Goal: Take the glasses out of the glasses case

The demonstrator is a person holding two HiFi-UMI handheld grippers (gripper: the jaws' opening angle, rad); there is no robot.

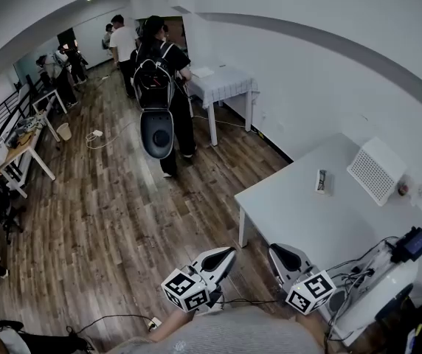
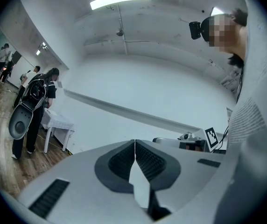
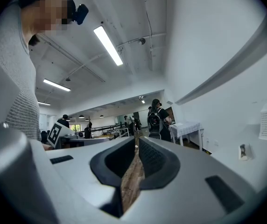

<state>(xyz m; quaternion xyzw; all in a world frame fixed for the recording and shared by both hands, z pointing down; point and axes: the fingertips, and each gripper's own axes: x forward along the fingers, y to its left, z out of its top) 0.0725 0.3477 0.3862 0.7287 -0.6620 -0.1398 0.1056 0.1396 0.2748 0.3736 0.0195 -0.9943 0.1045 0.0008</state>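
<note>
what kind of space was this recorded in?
Probably an open lab or workshop room used for data collection. It has a bare wood-plank floor, a white table against a white wall, and cluttered workbenches at far left. Several people are standing, one wearing a backpack.

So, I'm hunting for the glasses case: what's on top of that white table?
On the white table lie a small flat item, possibly the case, a white perforated box and a tiny brown thing. A cabled white device hides its near corner.

Bare white table (image 1: 307,212) ahead; perforated box (image 1: 375,169) at its far edge.
</note>
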